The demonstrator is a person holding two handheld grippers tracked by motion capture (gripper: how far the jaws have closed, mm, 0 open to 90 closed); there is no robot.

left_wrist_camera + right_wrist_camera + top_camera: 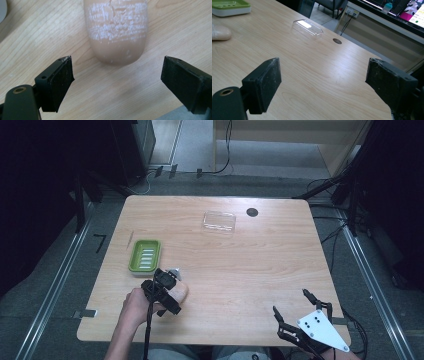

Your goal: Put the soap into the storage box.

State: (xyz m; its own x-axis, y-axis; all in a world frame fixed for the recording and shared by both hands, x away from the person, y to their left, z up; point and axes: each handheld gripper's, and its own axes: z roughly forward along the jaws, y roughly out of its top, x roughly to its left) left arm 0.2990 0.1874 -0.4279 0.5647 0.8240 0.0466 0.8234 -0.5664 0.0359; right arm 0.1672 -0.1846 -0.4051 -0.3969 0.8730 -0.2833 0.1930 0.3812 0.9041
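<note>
My high camera looks forward and down over the whole table. My left gripper's camera sits low and close, facing the tan soap bar. My right gripper's camera looks low across the tabletop toward the clear lid, sharing bar, lid and green dish with the high view.

The soap bar runs off the top edge in the left gripper view. In the high view the left gripper covers part of it.
</note>
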